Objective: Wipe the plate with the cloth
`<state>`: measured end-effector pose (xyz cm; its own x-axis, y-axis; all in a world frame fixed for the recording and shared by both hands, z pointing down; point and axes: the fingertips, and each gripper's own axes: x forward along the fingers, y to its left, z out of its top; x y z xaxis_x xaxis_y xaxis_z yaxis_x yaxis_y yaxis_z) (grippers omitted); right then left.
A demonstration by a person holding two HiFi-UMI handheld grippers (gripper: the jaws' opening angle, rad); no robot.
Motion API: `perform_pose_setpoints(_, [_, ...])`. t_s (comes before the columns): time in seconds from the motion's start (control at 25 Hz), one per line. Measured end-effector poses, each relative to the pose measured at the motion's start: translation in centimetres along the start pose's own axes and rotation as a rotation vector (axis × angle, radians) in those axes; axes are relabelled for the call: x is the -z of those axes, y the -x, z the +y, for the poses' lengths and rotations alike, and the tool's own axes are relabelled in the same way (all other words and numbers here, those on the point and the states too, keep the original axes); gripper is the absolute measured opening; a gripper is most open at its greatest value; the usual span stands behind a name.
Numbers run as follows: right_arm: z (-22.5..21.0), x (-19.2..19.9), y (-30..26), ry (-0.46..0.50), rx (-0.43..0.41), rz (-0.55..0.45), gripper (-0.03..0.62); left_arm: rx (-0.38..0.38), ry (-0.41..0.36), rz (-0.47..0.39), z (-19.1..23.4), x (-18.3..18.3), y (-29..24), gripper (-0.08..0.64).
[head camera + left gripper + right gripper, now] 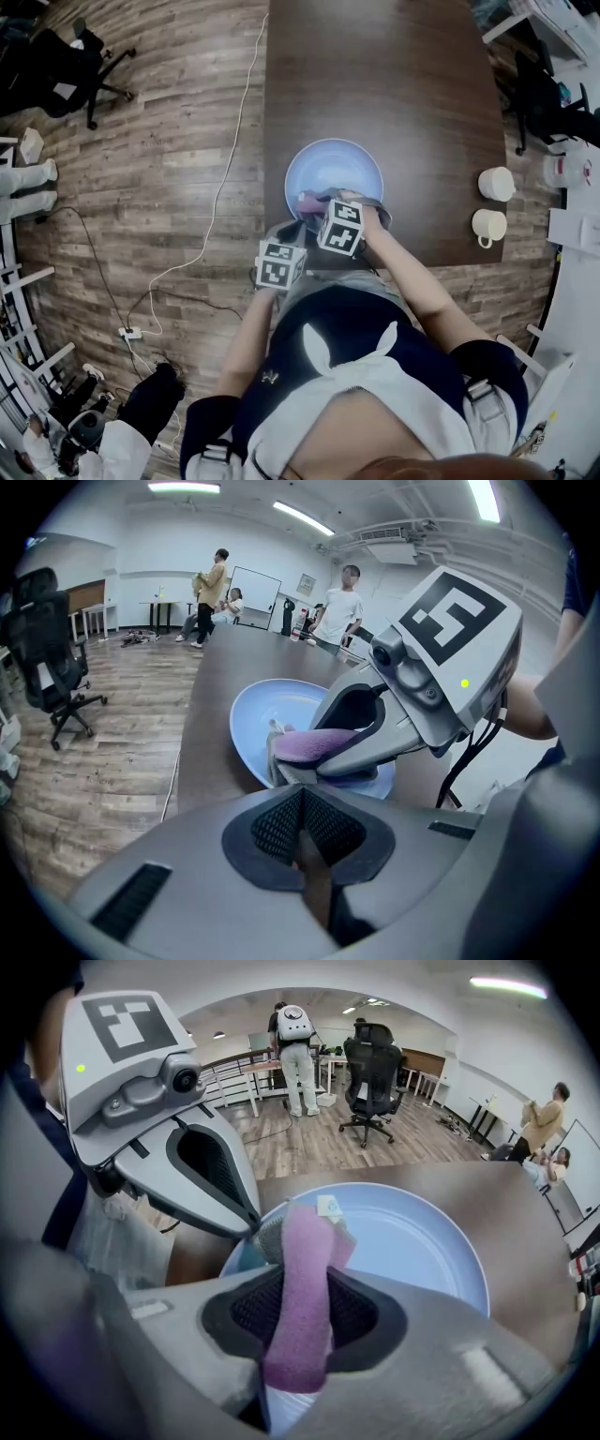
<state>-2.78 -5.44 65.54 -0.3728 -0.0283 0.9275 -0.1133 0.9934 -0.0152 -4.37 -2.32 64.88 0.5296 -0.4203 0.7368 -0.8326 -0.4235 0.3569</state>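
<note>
Right gripper view: we had the right tool [305,1274] clenched on the cloth [302,1316], with a fold standing up between the pads and leaning out over the plate [412,1241].
Why that grip: we judged that a pinch across the cloth's middle, with the tool aimed steeply down, let us press the soft fold onto the plate's face.
Other hand: the left tool [302,794] had its jaws drawn together, and we saw nothing between them. Its tip sat at the plate's near rim, just beside the right tool.
Why there: we took it for a brace against the plate sliding under the rubbing. Whether it touched the rim we could not tell.
Plate's place: right way up on the dark bench [375,75], close to the edge nearest us, with both tools over its near side.
Plate's look: round, shallow and pale blue, with a smooth sheen. Its far half was bare, and we made out no dirt on it.
Cloth's look: purple and fuzzy, with a grey patch low on one side and a small white tag [328,1208] at its upper end.
Handling: we expected the cloth to squash and drag, and the slick plate to shift easily.
Elsewhere: two cups [496,184] stood at the bench's right, well apart from the plate.
</note>
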Motion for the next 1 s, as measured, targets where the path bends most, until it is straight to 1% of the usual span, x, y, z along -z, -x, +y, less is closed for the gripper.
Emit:
perform_pose_setpoints(0.52, [-1.8, -1.6, -0.5, -0.027, 0.015, -0.033, 0.117, -0.002, -0.006, 0.0, 0.0, -0.1, 0.1, 0.006])
perform_pose_setpoints(0.84, [-3.1, -2.3, -0.9, -0.061, 0.023, -0.058, 0.117, -0.004, -0.01, 0.003, 0.1, 0.1, 0.0, 0.006])
perform_pose_setpoints(1.0, [-3.6, -2.4, -0.9, -0.081, 0.017, -0.068, 0.118, -0.008, -0.032, 0.012, 0.1, 0.0, -0.1, 0.006])
